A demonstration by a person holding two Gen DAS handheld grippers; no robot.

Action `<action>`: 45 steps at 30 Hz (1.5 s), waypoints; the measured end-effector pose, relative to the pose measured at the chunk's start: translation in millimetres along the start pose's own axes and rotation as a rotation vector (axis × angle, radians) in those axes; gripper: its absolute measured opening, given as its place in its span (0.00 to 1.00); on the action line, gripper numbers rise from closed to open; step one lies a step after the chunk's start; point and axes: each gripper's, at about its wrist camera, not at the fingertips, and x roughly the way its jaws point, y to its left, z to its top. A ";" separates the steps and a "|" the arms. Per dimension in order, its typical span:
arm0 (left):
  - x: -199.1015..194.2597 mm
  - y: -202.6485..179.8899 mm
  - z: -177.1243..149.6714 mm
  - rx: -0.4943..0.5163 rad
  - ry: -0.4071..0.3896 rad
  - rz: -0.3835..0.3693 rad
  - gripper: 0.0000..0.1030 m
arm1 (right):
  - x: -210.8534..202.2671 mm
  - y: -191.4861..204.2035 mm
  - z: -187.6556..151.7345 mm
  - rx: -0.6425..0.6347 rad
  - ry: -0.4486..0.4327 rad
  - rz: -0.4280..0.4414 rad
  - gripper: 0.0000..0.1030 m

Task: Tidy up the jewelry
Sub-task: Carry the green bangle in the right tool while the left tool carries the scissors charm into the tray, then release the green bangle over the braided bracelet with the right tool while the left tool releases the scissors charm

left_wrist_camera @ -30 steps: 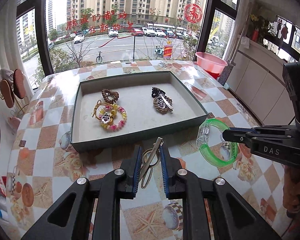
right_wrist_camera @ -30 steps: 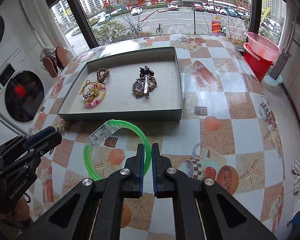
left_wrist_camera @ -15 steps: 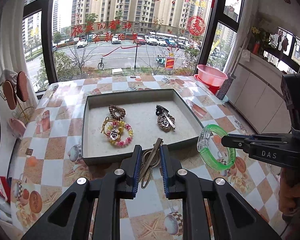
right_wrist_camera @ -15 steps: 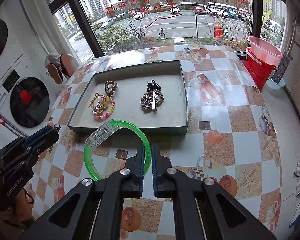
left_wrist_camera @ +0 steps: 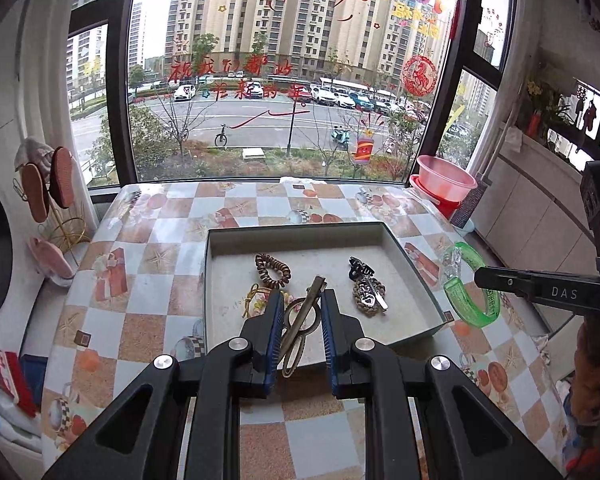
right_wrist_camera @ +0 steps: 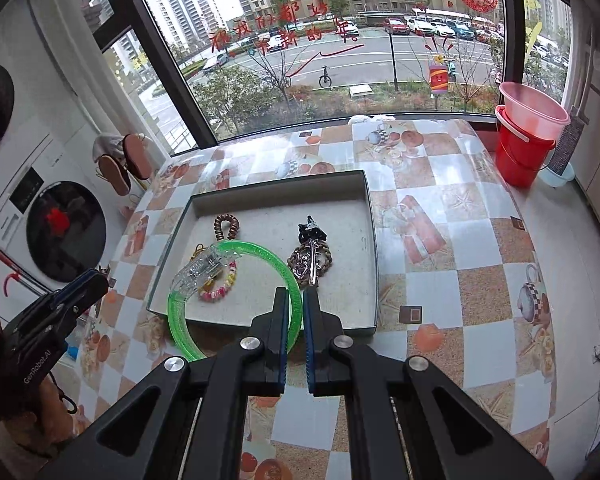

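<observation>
A grey tray [left_wrist_camera: 216,248] [right_wrist_camera: 374,240] sits on the checkered table. In it lie a brown coil hair tie [left_wrist_camera: 272,270] [right_wrist_camera: 226,226], a beaded bracelet [right_wrist_camera: 220,290], and a brown bracelet with a silver clip and black claw clip [left_wrist_camera: 368,290] [right_wrist_camera: 310,260]. My left gripper [left_wrist_camera: 299,300] is shut on a bronze hair clip [left_wrist_camera: 300,320], held above the tray's near part. My right gripper [right_wrist_camera: 296,298] is shut on a green translucent bangle [right_wrist_camera: 236,248] [left_wrist_camera: 466,300], held above the tray's near edge.
A red bucket with a pink basin [right_wrist_camera: 528,136] [left_wrist_camera: 444,184] stands off the table's far right corner. A slipper rack [left_wrist_camera: 48,188] and a washing machine [right_wrist_camera: 60,232] stand to the left. White cabinets [left_wrist_camera: 540,208] line the right wall.
Both grippers have risen and drawn back with their items still held. The tray looks smaller and farther, and more of the window shows.
</observation>
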 end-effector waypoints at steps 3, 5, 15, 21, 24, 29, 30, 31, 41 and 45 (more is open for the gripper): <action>9.6 6.0 11.2 -0.004 -0.008 0.022 0.31 | 7.6 -2.8 17.5 0.018 -0.001 0.001 0.07; 17.5 9.9 18.1 -0.010 -0.011 0.030 0.31 | 16.5 -5.1 27.3 0.033 0.007 0.002 0.07; 86.6 15.9 19.9 -0.033 0.070 0.074 0.31 | 75.4 -11.6 49.1 0.035 0.049 -0.066 0.07; 123.2 9.5 4.0 -0.026 0.126 0.077 0.31 | 111.3 -16.1 41.2 0.026 0.084 -0.099 0.07; 134.2 6.6 -1.4 -0.014 0.140 0.086 0.31 | 122.8 -19.2 37.2 0.015 0.092 -0.115 0.07; 147.0 5.9 -8.5 0.001 0.162 0.107 0.31 | 139.3 -25.6 30.1 0.024 0.113 -0.125 0.07; 148.4 5.8 -9.9 0.005 0.164 0.113 0.31 | 142.2 -26.5 28.2 0.023 0.118 -0.128 0.07; 150.4 5.1 -10.9 0.009 0.166 0.118 0.31 | 144.1 -27.1 26.5 0.020 0.120 -0.133 0.07; 159.3 -5.5 -22.5 0.095 0.177 0.186 0.31 | 158.5 -30.4 14.9 0.021 0.147 -0.152 0.08; 156.8 -10.4 -23.4 0.124 0.177 0.215 0.31 | 158.7 -29.8 13.9 0.017 0.148 -0.151 0.08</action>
